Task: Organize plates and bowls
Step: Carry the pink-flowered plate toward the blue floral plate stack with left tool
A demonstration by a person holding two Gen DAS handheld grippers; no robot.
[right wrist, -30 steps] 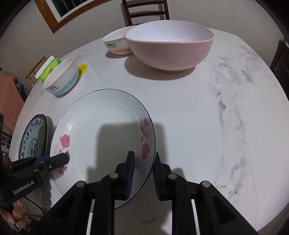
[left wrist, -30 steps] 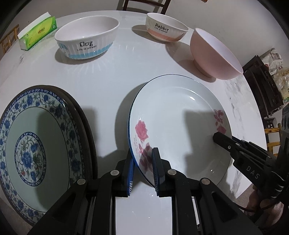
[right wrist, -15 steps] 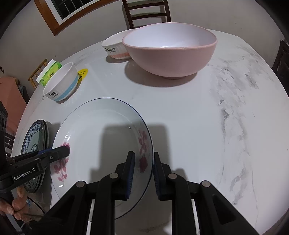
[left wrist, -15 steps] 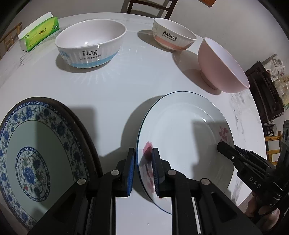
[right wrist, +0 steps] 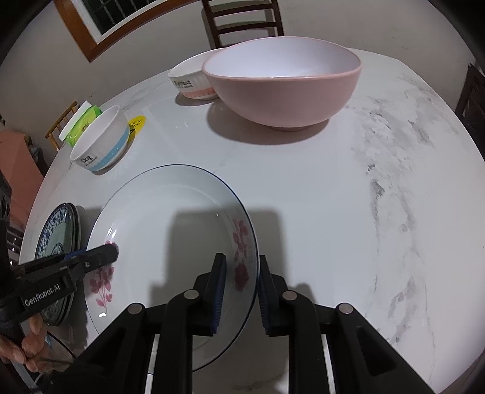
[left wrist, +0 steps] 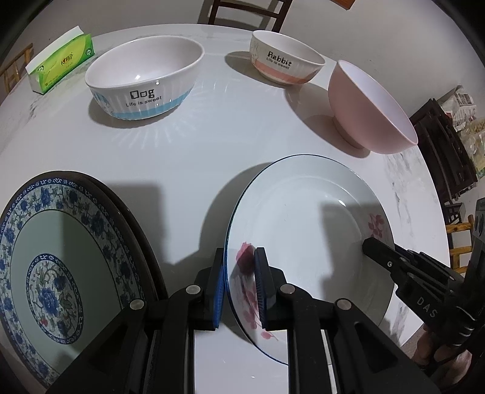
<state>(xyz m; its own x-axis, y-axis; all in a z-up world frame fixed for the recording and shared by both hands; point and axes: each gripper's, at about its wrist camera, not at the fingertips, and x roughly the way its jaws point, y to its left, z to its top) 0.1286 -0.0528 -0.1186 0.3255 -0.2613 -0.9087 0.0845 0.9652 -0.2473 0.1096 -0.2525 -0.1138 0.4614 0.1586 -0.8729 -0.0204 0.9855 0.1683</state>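
Note:
A white plate with pink flowers and a thin blue rim [left wrist: 303,230] [right wrist: 169,230] is held between both grippers, just above the table. My left gripper [left wrist: 239,282] is shut on its left rim. My right gripper [right wrist: 241,282] is shut on its right rim; it also shows in the left wrist view [left wrist: 394,263]. A stack of blue floral plates [left wrist: 60,260] [right wrist: 57,236] lies to the left. A "Dog" bowl [left wrist: 142,81] [right wrist: 103,139], a "Rabbit" bowl [left wrist: 285,60] [right wrist: 189,78] and a big pink bowl [left wrist: 369,106] [right wrist: 282,81] stand farther back.
A green tissue pack [left wrist: 60,63] lies at the far left of the round white marble table [right wrist: 379,212]. A wooden chair [right wrist: 242,18] stands behind the table. Dark furniture [left wrist: 445,145] stands off its right side.
The flowered plate, held by both grippers, has shifted slightly while both wrist views rose and pulled back a little. Both grippers stay shut on its rim.

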